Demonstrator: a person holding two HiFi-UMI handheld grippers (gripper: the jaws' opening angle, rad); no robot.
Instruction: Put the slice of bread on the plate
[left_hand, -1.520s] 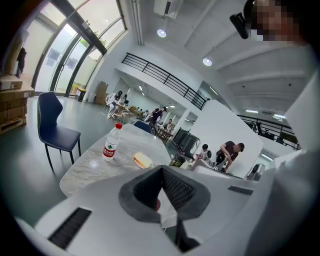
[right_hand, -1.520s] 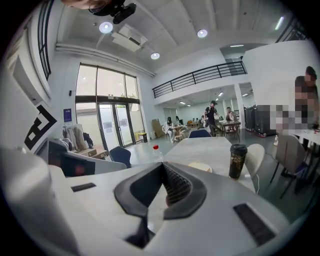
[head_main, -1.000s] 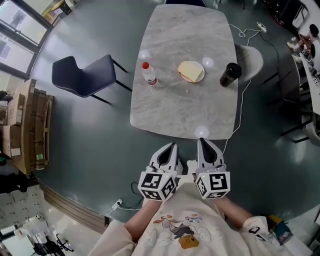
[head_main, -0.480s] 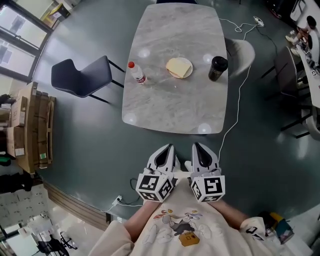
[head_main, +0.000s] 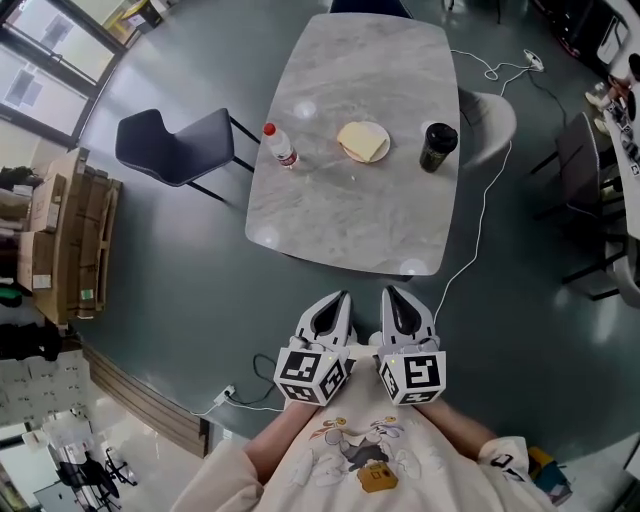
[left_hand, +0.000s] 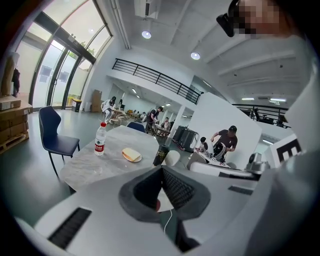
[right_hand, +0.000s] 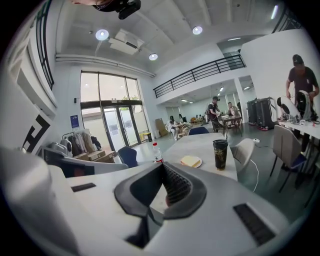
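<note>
Holding my left claw (head_main: 337, 300) and right claw (head_main: 393, 296) side by side above the floor (head_main: 190, 280), well apart from the plate (head_main: 347, 153), I am clenching both on nothing, jaws pressed together. The slice of bread (head_main: 364, 139) is lying on the plate, on the desk (head_main: 340, 215). A bottle (head_main: 279, 146) is standing left of the plate and a dark cup (head_main: 437, 147) right of it.

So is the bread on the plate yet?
Looks done: the slice of bread lies on the plate on the table. In hand: nothing; the left hand-held gripper and right hand-held gripper are shut and empty, short of the table. Left: nothing I can see.
</note>
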